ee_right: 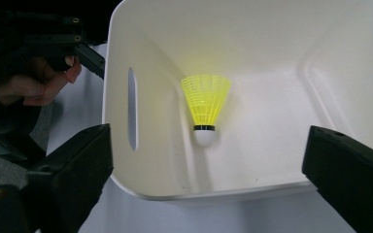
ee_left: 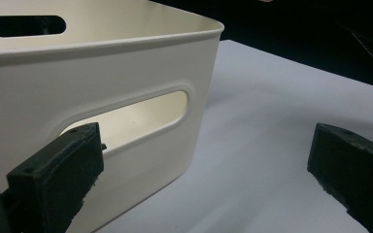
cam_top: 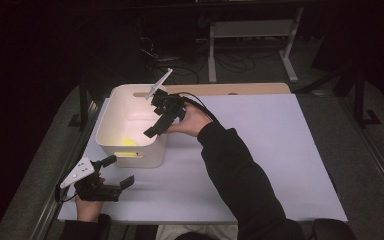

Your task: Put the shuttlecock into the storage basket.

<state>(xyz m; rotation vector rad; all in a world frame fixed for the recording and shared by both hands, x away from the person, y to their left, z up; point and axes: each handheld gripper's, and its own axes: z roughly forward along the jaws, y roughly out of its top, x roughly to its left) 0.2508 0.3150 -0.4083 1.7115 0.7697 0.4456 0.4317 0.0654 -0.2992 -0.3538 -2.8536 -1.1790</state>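
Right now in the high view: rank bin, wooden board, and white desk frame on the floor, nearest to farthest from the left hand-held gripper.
1. Bin: just up and right of the left hand-held gripper, its slotted near wall facing the open jaws.
2. Wooden board: along the table's far edge, behind the bin.
3. White desk frame: on the floor beyond the table, top right.

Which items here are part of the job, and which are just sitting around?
In the job:
- yellow shuttlecock, lying in the bin
- white bin
- right hand-held gripper, open above the bin

Just there:
- left hand-held gripper, open beside the bin
- wooden board
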